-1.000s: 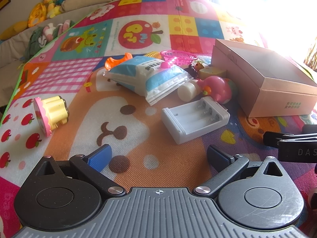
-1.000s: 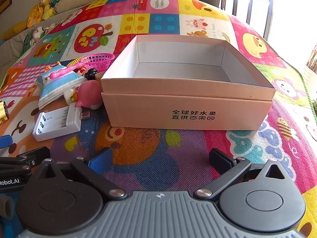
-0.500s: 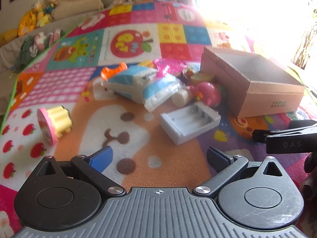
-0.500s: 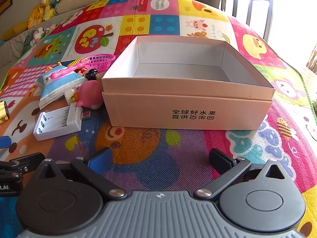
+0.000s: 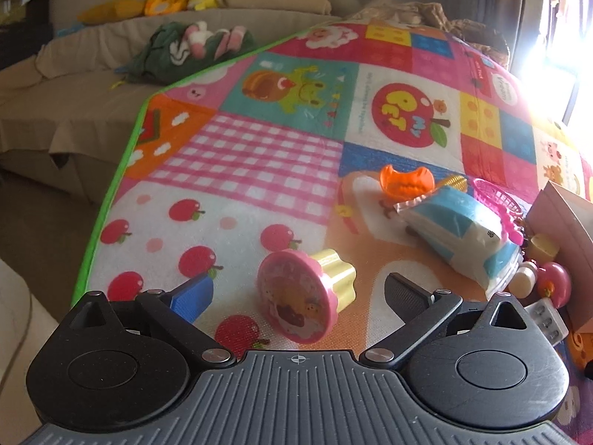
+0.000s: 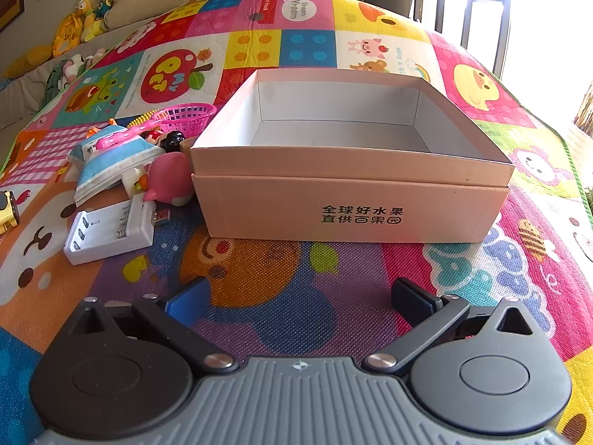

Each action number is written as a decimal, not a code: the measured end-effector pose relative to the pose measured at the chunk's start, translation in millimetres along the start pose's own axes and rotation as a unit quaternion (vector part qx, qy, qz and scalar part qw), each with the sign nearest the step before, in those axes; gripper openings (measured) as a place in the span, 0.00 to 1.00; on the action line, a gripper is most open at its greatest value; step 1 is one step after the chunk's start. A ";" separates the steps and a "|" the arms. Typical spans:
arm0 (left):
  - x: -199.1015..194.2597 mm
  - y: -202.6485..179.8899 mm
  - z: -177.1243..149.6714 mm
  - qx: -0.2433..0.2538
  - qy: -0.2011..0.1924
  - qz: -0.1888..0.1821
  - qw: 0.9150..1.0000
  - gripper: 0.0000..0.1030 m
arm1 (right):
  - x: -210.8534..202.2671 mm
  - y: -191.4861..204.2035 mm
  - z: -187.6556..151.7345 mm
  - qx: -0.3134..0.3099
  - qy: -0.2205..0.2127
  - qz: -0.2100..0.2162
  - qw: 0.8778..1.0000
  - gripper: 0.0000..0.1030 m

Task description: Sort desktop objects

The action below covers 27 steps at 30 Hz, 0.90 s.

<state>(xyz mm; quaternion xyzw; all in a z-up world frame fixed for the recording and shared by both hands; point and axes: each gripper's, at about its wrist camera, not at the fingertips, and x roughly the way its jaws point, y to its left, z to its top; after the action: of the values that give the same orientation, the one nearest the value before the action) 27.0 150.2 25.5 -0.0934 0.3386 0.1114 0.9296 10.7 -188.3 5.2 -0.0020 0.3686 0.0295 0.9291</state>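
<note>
My left gripper (image 5: 296, 289) is open, its jaws on either side of a pink-lidded yellow cup toy (image 5: 307, 294) lying on its side on the play mat, not touching it. Beyond lie a blue-and-white pouch (image 5: 459, 230), an orange clip (image 5: 406, 181) and a pink duck toy (image 5: 554, 283). My right gripper (image 6: 298, 300) is open and empty above the mat, in front of an open pink cardboard box (image 6: 352, 200) that is empty. A white battery charger (image 6: 111, 231) lies left of the box.
A pink basket (image 6: 189, 115) and small toys are piled left of the box. The mat's green edge (image 5: 111, 193) drops off to a beige sofa with plush toys (image 5: 200, 42). Bright window glare is at the right.
My left gripper has swung left from the battery charger to the yellow cup toy, which now sits between its open jaws. The right gripper has not moved.
</note>
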 end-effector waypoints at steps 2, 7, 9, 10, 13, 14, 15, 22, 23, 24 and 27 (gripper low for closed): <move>6.3 -4.1 -0.2 0.006 0.003 0.000 1.000 0.79 | 0.0 0.0 0.1 0.000 0.000 0.000 1.000 1.00; 10.3 -13.9 0.2 0.035 0.005 -0.002 0.999 0.65 | -4.1 3.2 0.9 -0.027 0.002 0.035 0.999 1.00; 7.3 -21.4 -1.7 0.073 -0.007 0.007 0.997 0.65 | -14.7 11.5 -0.9 -0.072 -0.015 0.095 0.993 1.00; 4.7 -26.8 -3.9 0.096 -0.015 0.014 0.995 0.65 | -23.4 19.8 -2.7 -0.096 -0.037 0.105 0.989 1.00; -7.7 -47.9 -15.4 0.177 -0.045 0.024 0.983 0.65 | -40.5 53.5 -3.1 -0.187 -0.086 0.116 0.972 1.00; -13.0 -57.3 -21.4 0.216 -0.059 0.026 0.974 0.65 | -42.3 63.7 -1.9 -0.208 -0.096 0.119 0.966 1.00; -17.7 -66.0 -28.3 0.251 -0.071 0.028 0.965 0.65 | -42.3 73.6 0.3 -0.222 -0.103 0.123 0.962 1.00; -34.7 -97.3 -60.3 0.391 -0.124 0.030 0.912 0.65 | -1.4 122.0 15.7 -0.240 -0.057 0.118 0.962 0.59; -35.3 -98.1 -60.6 0.393 -0.124 0.027 0.911 0.65 | 4.8 122.7 16.3 -0.231 -0.053 0.115 0.965 0.59; -34.8 -97.9 -60.6 0.392 -0.122 0.024 0.912 0.65 | 8.6 120.7 17.1 -0.221 -0.054 0.117 0.967 0.60; -31.8 -97.4 -60.1 0.387 -0.114 0.017 0.915 0.65 | 13.4 115.6 20.3 -0.198 -0.048 0.131 0.970 0.52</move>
<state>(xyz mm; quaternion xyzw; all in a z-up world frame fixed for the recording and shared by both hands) -6.9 37.3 10.4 0.2924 0.2489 -0.0031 0.9233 27.8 -71.6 13.0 -0.1359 0.3079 0.2233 0.9148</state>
